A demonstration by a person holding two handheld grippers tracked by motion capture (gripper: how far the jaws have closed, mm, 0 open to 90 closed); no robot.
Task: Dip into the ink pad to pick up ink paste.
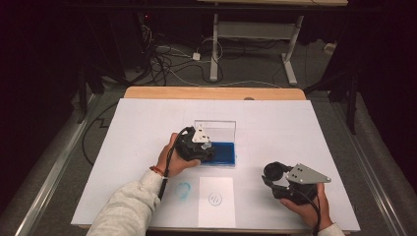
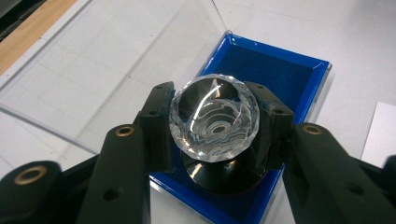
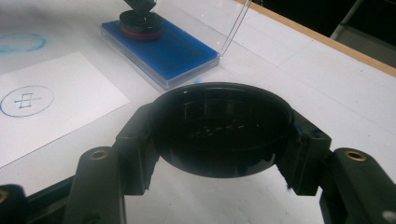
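A round stamp with a clear faceted knob (image 2: 214,125) and a black disc base (image 2: 224,176) stands on the blue ink pad (image 2: 275,74) of an open case. My left gripper (image 2: 214,109) is shut on the knob, one jaw on each side; in the high view the left gripper (image 1: 207,147) sits over the ink pad (image 1: 225,153). My right gripper (image 3: 219,140) is shut on a black round cap (image 3: 222,123), hollow side up, just above the table at the front right. In the high view the right gripper (image 1: 273,176) holds the cap (image 1: 275,170).
The case's clear lid (image 1: 215,129) stands upright behind the pad. A white paper (image 1: 216,199) bearing a blue circle print lies near the front edge. A blue ring mark (image 1: 183,190) is on the white table cover left of it. The wooden table edge (image 1: 211,92) runs along the back.
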